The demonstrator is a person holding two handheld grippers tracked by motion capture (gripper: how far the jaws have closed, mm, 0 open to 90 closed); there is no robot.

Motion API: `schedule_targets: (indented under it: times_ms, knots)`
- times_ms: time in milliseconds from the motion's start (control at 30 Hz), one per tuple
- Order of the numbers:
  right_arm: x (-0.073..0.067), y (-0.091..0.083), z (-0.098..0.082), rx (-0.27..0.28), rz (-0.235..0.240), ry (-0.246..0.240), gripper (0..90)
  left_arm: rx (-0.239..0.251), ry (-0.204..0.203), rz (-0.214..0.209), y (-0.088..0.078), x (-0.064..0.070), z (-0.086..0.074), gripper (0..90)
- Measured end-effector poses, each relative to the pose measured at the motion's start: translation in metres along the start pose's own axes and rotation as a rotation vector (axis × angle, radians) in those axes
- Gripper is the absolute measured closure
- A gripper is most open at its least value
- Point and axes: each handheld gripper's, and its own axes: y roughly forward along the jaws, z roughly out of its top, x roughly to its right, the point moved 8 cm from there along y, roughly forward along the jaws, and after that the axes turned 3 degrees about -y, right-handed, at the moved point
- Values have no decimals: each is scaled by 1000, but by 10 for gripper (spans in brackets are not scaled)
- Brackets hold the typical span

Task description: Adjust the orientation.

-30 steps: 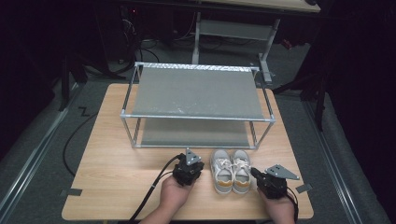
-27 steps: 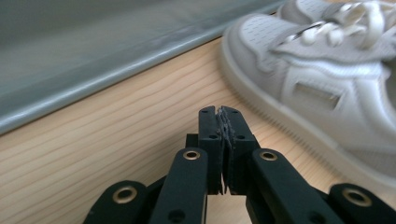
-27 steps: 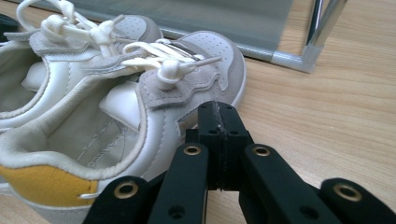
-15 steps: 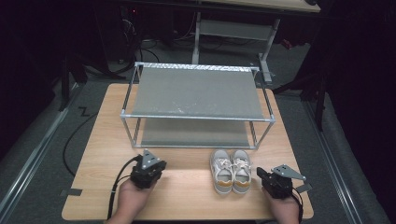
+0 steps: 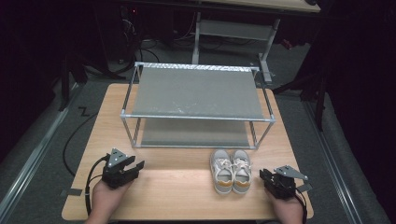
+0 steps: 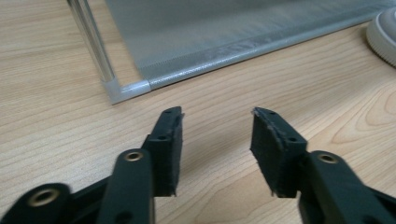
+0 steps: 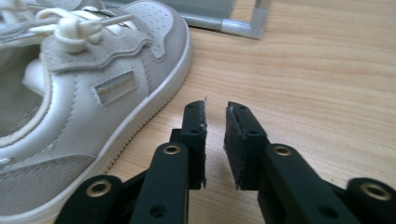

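Pair of white-and-grey lace-up sneakers [image 5: 231,171] sits in front of the grey two-tier metal shoe rack [image 5: 196,106]. Right gripper [image 7: 215,110], just beside them, jaws just cracking open, empty; left gripper [image 6: 215,114] has just spread wide, empty. Grabbing one shoe probably knocks its twin askew.

shoe [image 6: 385,39] cut off at edge, rack's [image 5: 196,116] lower shelf partly hidden

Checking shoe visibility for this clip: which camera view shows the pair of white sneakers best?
The high view: both white sneakers with tan heels stand side by side, whole, before the grey metal rack. The right gripper view shows one sneaker's side close up, cropped; the left gripper view catches a bit of sole.
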Motion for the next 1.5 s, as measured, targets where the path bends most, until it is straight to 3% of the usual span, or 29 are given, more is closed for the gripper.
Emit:
schedule_targets:
  times_ms: [200,400,567,600,633,667,767,800,833,900,967,1000,1067,1267,1333,1367,1500]
  knots:
    - [-3,-1,4,-24,-28,-1,704,-11,-6,-23,3,1,-1,457]
    - [-6,7,3,-101,-69,9,608,-9,10,-28,3,5,-1,440]
    - [-4,2,10,-152,-76,-7,566,-4,18,-57,4,9,0,440]
    - [-3,0,12,-175,-77,-2,559,-5,19,-60,5,9,1,440]
    - [0,-3,14,-231,-85,12,550,-2,20,-66,6,9,2,440]
    - [0,-3,14,-231,-85,12,550,-2,20,-66,6,9,2,440]
    - [5,-7,18,-322,-92,43,556,6,23,-70,7,8,5,440]
    - [7,-9,18,-393,-84,57,558,3,25,-71,7,6,4,440]
    - [7,-9,18,-393,-84,57,558,3,25,-71,7,6,4,440]
    - [10,-11,22,-469,-126,90,570,0,31,-62,9,5,4,440]
    - [10,-13,24,-493,-135,95,578,-9,41,-54,10,4,2,440]
    - [9,-14,26,-537,-146,74,586,-12,41,-55,10,4,2,440]
    - [8,-15,27,-558,-149,51,601,-16,42,-58,12,5,2,440]
    - [10,-16,26,-716,-207,52,603,-26,40,-56,14,5,0,441]
    - [11,-16,26,-733,-207,57,599,-31,38,-56,15,5,-1,441]
    - [12,-16,24,-770,-206,72,594,-32,36,-55,16,5,-1,441]
    - [13,-15,23,-787,-208,84,585,-34,36,-53,16,5,-2,442]
